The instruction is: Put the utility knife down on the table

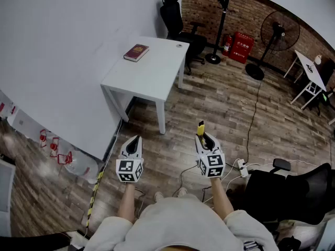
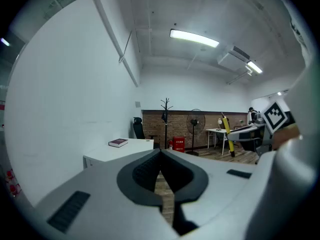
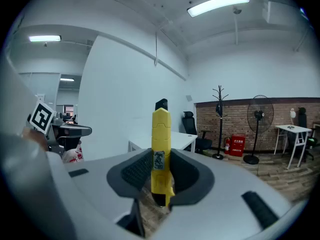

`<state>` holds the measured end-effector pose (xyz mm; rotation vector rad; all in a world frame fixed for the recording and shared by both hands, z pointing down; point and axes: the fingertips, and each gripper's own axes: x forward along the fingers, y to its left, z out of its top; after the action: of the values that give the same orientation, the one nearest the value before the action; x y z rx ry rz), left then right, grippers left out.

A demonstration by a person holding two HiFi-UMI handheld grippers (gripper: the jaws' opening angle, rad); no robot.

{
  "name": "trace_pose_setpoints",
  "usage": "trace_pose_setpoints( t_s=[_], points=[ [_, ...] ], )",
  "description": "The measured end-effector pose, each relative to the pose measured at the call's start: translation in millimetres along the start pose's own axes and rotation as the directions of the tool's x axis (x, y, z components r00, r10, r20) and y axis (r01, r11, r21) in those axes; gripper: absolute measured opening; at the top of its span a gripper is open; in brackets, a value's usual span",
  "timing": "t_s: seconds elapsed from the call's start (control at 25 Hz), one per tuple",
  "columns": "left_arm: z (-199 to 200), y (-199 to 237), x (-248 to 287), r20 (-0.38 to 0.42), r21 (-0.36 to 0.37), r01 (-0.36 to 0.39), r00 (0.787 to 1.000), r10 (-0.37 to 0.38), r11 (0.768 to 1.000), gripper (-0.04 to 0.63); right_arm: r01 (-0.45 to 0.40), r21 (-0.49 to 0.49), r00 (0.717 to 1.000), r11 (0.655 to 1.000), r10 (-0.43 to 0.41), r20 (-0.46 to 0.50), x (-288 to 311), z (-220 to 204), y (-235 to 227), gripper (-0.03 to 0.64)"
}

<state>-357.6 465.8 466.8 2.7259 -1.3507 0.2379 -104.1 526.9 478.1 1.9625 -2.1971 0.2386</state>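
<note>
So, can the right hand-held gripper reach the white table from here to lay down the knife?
Probably not yet. The right hand-held gripper, shut on the utility knife, hangs well short of the white table, with bare floor between. Nothing blocks the way, so stepping forward should bring it close.

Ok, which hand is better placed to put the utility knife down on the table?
Right. The right claw grips the yellow utility knife, upright between its jaws; the left claw is shut and empty. The white table lies ahead of both.
</note>
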Motion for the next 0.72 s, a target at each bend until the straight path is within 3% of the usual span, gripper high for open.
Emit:
trace_pose_setpoints(
  t_s=[0.72],
  points=[
    [5, -43, 23, -0.003, 0.014, -0.019, 1.000, 0.020, 1.000, 0.006, -0.030, 0.019, 1.000, 0.999, 0.030, 0.005, -11, -8, -42, 0.109]
  ],
)
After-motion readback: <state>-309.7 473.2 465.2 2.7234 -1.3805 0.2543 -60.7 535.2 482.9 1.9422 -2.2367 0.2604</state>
